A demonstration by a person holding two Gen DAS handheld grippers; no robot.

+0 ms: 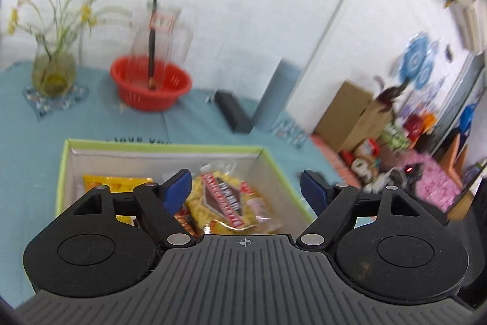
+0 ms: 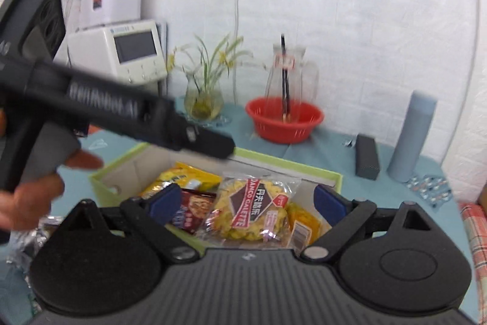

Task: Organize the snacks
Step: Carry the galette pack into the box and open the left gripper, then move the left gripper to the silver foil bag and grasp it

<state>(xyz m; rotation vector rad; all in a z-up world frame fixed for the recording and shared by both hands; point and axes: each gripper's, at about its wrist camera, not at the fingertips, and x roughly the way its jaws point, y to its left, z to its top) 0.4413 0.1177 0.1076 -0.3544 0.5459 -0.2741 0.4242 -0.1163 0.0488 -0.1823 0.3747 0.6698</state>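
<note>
your left tongs (image 1: pixel 246 188) hang spread apart over the box (image 1: pixel 62 172), with nothing between the blue pads (image 1: pixel 178 188). your right tongs (image 2: pixel 248 200) are also wide apart and empty, poised above the same box (image 2: pixel 97 177) from the other side. in the right view your left hand (image 2: pixel 33 194) grips its tool, which reaches across the box's far left corner.

the snacks lie inside the box: a clear galette pack (image 2: pixel 254 206) sits on top near the middle, a yellow bag (image 2: pixel 185 177) lies behind it to the left, and a dark red packet (image 2: pixel 194 210) is tucked just beside the galette pack, partly under it. the left view shows the same galette pack (image 1: pixel 226 200) and yellow bag (image 1: pixel 115 183); motion blur softens the rest, so what lies beneath is hard to tell.

the box rests on the table (image 1: pixel 30 136). well behind it stand a red basket (image 1: pixel 150 84), a vase (image 1: pixel 53 72), a dark case (image 1: pixel 232 111) and a grey cylinder (image 2: pixel 412 136).
</note>
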